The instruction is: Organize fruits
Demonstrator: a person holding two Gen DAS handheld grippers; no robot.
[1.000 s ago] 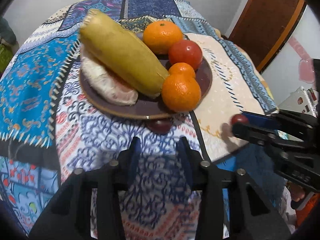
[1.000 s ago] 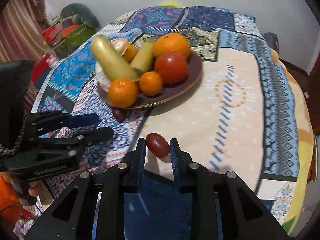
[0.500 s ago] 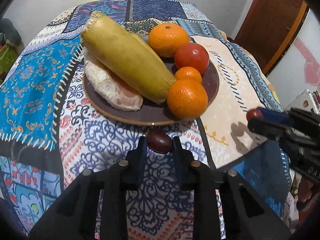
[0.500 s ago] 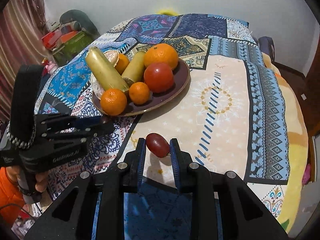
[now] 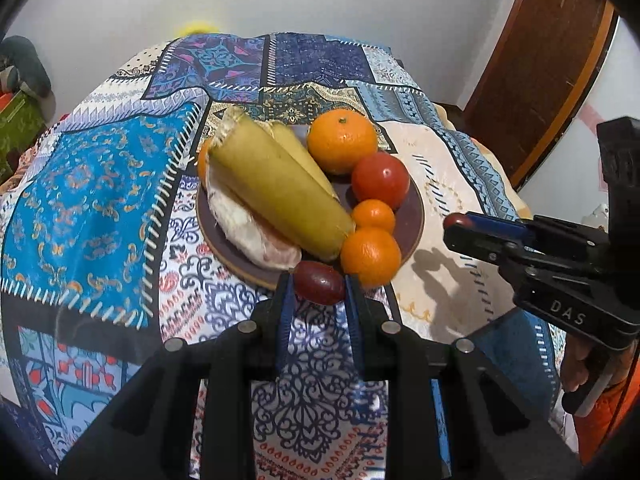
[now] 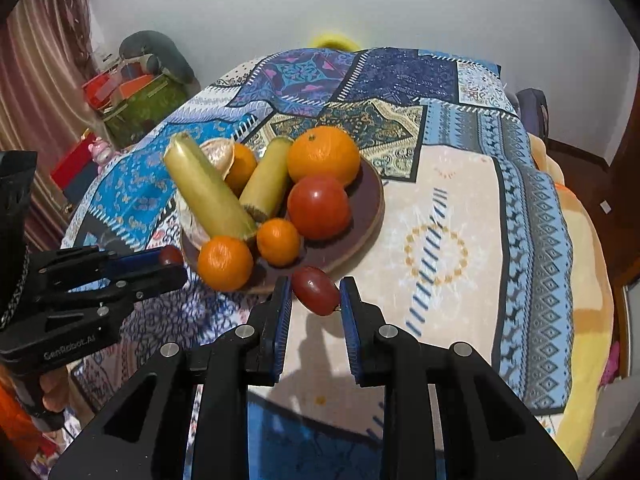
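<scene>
A brown plate (image 5: 414,216) (image 6: 370,204) on the patterned tablecloth holds two yellow-green cobs, oranges (image 5: 342,140), a tomato (image 5: 380,180) and a peeled pomelo piece (image 5: 256,236). My left gripper (image 5: 318,286) is shut on a dark red date-like fruit (image 5: 319,282), held at the plate's near rim; it also shows in the right wrist view (image 6: 170,255). My right gripper (image 6: 315,292) is shut on a second dark red fruit (image 6: 316,290), held just in front of the plate; it shows at the right of the left wrist view (image 5: 456,222).
The table (image 6: 460,216) is round, covered with a blue and cream patchwork cloth. Boxes and clutter (image 6: 132,96) stand beyond its left edge. A wooden door (image 5: 552,52) is at the right. White wall behind.
My left gripper has closed on the dark red fruit by the plate and lifted it. Both grippers have risen; the right one carried its fruit closer to the plate.
</scene>
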